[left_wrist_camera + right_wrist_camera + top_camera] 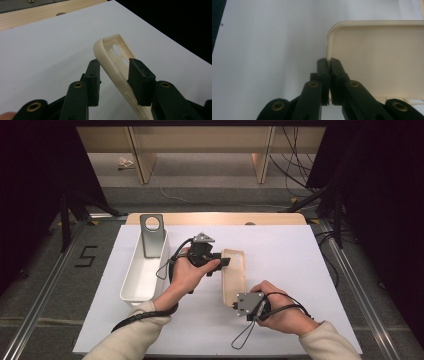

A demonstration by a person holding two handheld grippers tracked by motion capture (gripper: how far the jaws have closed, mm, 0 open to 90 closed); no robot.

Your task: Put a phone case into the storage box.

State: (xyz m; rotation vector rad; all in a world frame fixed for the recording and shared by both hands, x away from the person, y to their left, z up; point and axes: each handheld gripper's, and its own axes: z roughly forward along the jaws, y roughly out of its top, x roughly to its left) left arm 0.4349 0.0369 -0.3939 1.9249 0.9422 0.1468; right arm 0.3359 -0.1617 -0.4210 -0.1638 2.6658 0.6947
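I am seated at a white table (300, 270), holding a two-jaw gripper in each hand. A cream phone case (234, 276) lies just right of the table's middle, its open side up, with camera holes at the far end. My right gripper (329, 61) is clamped tight on the thin side wall at the case's near corner, jaws pressed together on the rim. My left gripper (117, 72) comes in from the left across the far end of the case: one jaw stands outside the wall with a sliver of daylight showing, the other sits inside against the rim, so the jaws bracket the edge but are not yet pressing it from both sides. To my left stands a long white bin (145, 270) with a grey metal bracket (152, 234) leaning in its far end. To do this step well, I judge I should close the left jaws squarely on the wall, keep the right hold firm, and lift both ends evenly so the soft case does not twist.
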